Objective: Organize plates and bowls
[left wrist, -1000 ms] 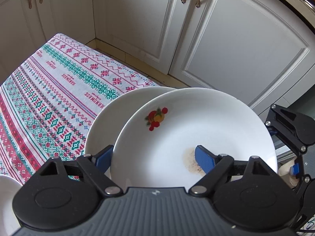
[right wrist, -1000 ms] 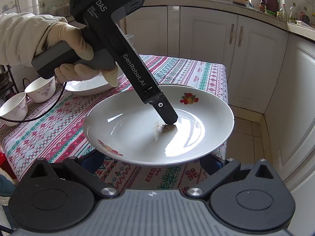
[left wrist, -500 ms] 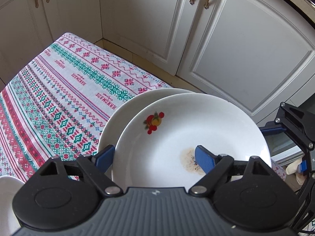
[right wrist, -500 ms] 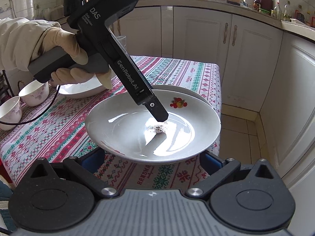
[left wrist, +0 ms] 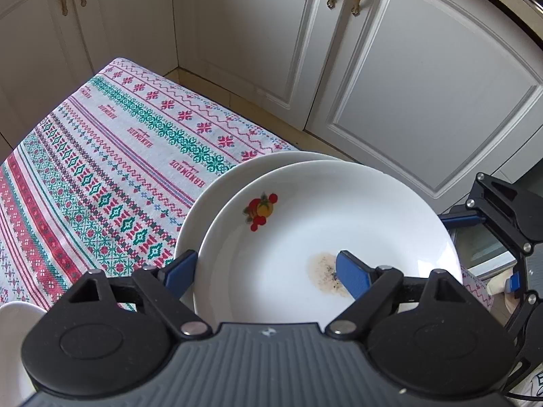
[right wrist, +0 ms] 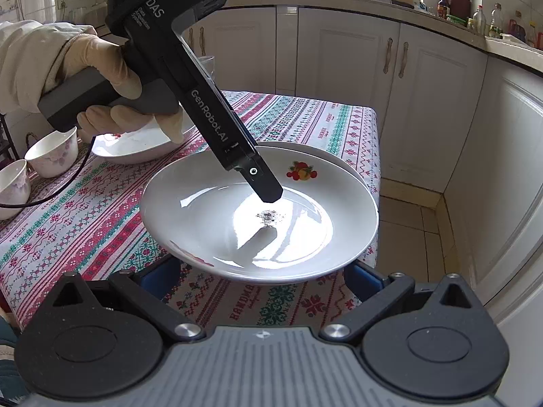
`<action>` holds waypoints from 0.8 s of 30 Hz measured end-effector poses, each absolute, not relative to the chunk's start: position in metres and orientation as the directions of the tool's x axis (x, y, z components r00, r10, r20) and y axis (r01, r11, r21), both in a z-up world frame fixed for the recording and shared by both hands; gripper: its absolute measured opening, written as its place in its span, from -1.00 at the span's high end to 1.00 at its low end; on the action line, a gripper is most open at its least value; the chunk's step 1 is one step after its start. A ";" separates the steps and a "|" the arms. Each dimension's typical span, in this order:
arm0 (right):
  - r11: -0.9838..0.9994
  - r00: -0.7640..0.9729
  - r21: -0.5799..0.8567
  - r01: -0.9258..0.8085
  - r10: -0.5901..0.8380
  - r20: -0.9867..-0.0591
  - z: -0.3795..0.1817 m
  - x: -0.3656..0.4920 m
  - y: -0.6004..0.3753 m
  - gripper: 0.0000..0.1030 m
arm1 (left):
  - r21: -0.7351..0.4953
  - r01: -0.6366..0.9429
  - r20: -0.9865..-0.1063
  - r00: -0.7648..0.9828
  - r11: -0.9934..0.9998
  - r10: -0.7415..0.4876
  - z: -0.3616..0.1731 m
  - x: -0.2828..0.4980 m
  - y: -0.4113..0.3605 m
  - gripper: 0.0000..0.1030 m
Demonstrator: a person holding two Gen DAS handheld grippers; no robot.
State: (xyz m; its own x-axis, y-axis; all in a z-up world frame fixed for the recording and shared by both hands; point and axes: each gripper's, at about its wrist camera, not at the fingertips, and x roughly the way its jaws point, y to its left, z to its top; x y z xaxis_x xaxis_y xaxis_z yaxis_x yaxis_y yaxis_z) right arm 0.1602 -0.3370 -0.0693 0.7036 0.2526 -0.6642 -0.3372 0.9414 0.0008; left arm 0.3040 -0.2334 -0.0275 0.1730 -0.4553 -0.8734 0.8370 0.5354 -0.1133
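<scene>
The plate (left wrist: 322,224), white with a fruit motif (left wrist: 259,210) and a speckled brown stain (left wrist: 322,271) in its well, sits lifted above the tablecloth (left wrist: 101,169), over a second plate (left wrist: 217,196) that lies at the table's corner. The left gripper (left wrist: 261,264) pinches it at the rim, one blue pad inside the well by the stain and the other outside. Only the right wrist view shows us the gloved hand (right wrist: 112,78) around that gripper's handle, and that the outer finger is hidden under the plate. There the right gripper (right wrist: 261,276) stands spread wide, its pads low on either side of the plate's near rim; we see neither pressing on it. That view also adds a third white dish (right wrist: 135,151) behind the hand and two small flowered bowls (right wrist: 52,152) (right wrist: 13,186). We count three plates, two bowls and two grippers. Cream cabinet doors (left wrist: 424,84) stand beyond the table.
</scene>
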 end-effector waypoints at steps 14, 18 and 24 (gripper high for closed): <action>0.945 0.706 -0.032 -0.326 0.220 -0.673 -0.073 0.166 -0.331 -1.00 | -0.106 0.852 -0.857 0.184 0.514 -0.482 -0.015 0.297 -0.226 -0.73; 0.950 0.717 -0.010 -0.312 0.228 -0.658 -0.071 0.163 -0.334 -1.00 | -0.092 0.857 -0.847 0.201 0.508 -0.492 -0.011 0.287 -0.224 -0.73; 0.951 0.731 -0.024 -0.309 0.221 -0.646 -0.066 0.151 -0.331 -1.00 | -0.057 0.849 -0.813 0.266 0.525 -0.518 0.008 0.262 -0.204 -0.73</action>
